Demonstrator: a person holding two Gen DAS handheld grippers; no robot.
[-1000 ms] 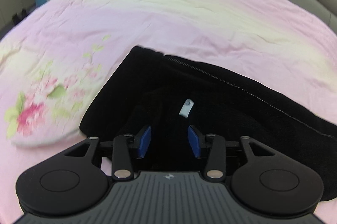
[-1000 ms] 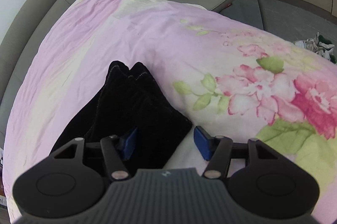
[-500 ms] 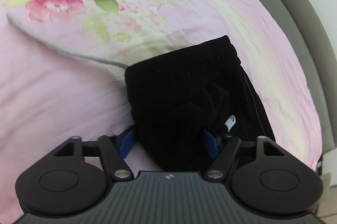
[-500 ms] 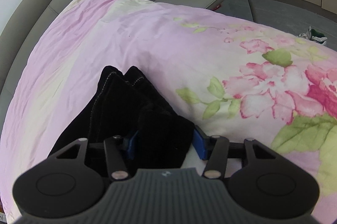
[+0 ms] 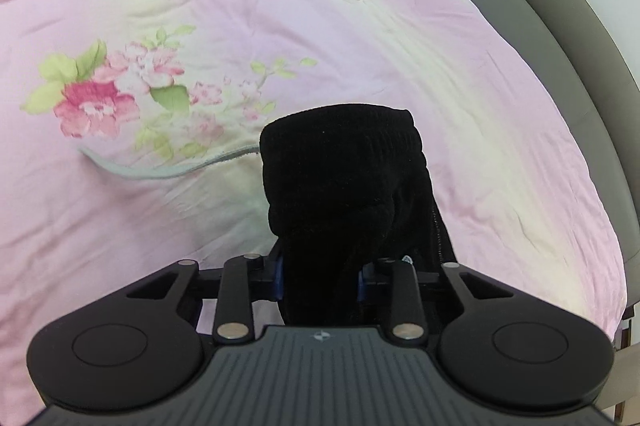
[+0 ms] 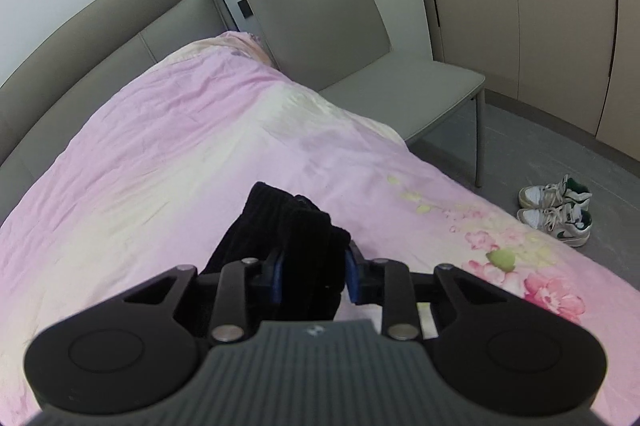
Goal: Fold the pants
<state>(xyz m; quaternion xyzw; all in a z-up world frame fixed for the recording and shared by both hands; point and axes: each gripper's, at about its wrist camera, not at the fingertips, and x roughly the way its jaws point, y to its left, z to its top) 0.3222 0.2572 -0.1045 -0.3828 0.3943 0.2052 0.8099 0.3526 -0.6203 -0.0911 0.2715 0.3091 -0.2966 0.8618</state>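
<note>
Black, thick ribbed cloth fills both claws: the pants [image 5: 344,181] lie on the bed [image 5: 360,25], on a pink flowered quilt. In the left view, the left claw [image 5: 320,278] has just been closing and is clamped on a fat bunch of the waistband end, its blue pads [image 5: 279,276] pressed into the cloth. In the right view, the right claw [image 6: 314,276] has likewise just been closing and pinches a bundled leg end, with the rest of the pants trailing down onto the quilt.

Soft, limp and probably fairly heavy for cloth, I judge; they will sag and slide between layers, so grips near the corners of waistband and hems should hold the shape better than a bunch mid-fabric.

Around: a grey headboard [image 6: 100,37] at the left, a grey chair [image 6: 360,49] beside the bed, then sneakers [image 6: 556,211] on the floor at the right. Nothing lies on the quilt near the pants; only its wrinkles could catch a dragged edge.
</note>
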